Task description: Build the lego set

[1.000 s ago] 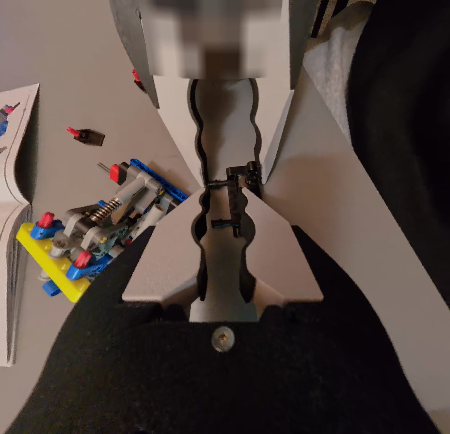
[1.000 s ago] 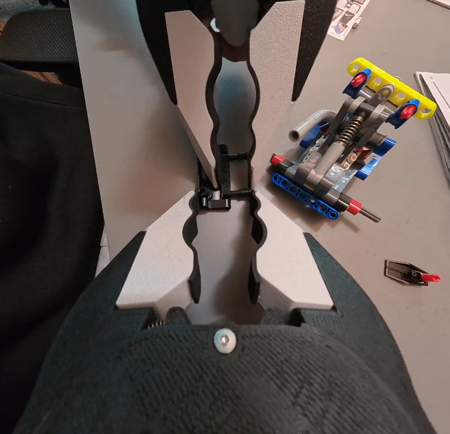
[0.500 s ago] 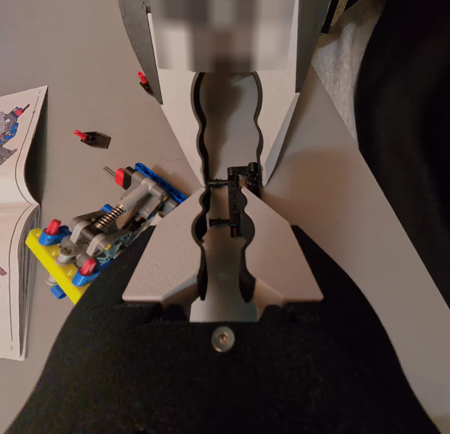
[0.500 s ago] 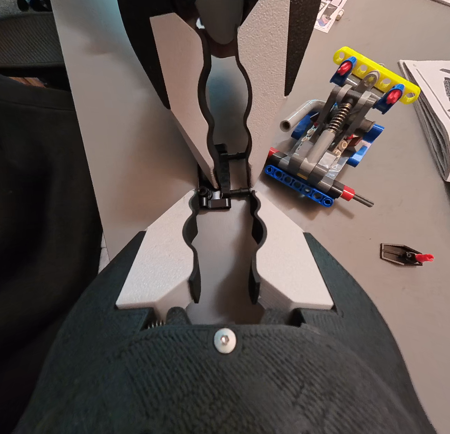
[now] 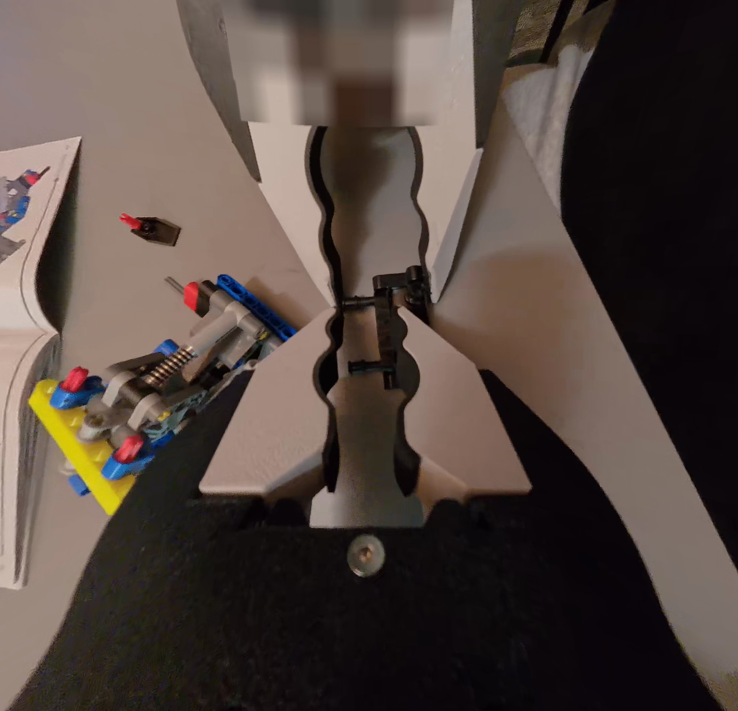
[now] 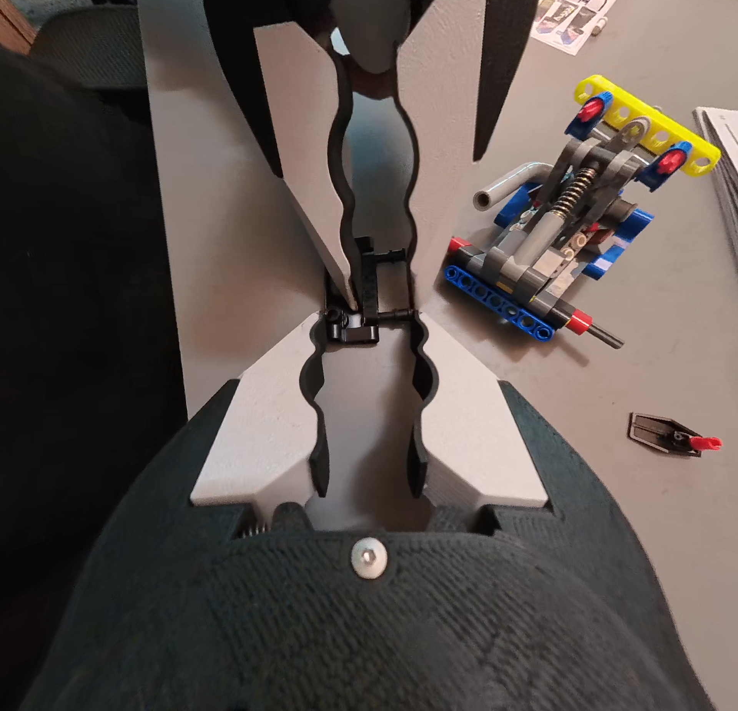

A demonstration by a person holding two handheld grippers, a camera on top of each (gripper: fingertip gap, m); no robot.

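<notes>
Grey table (image 6: 659, 364), seen from both wrist cameras; a dark-clothed person sits at its near edge. On it, largest first: an open instruction booklet (image 5: 24, 332) at the far side; a part-built brick model (image 6: 591, 220) with a yellow perforated beam, blue beams, grey links and a coil spring, lying free and touched by neither tool; a sticker sheet (image 6: 575, 9) beyond it; a small black wedge piece with a red pin (image 6: 675, 438), loose and well apart from the model. The left gripper (image 5: 375, 316) and right gripper (image 6: 375, 316) meet tip to tip above the table edge, sharing one small black pin-and-beam subassembly (image 6: 369, 292). Right fingers stand moderately apart, spanning it from the connector block to the tip of its cross pin; left fingers are narrower, closed on its black beam. Judged stage: the subassembly is held off the model, not yet joined to it
</notes>
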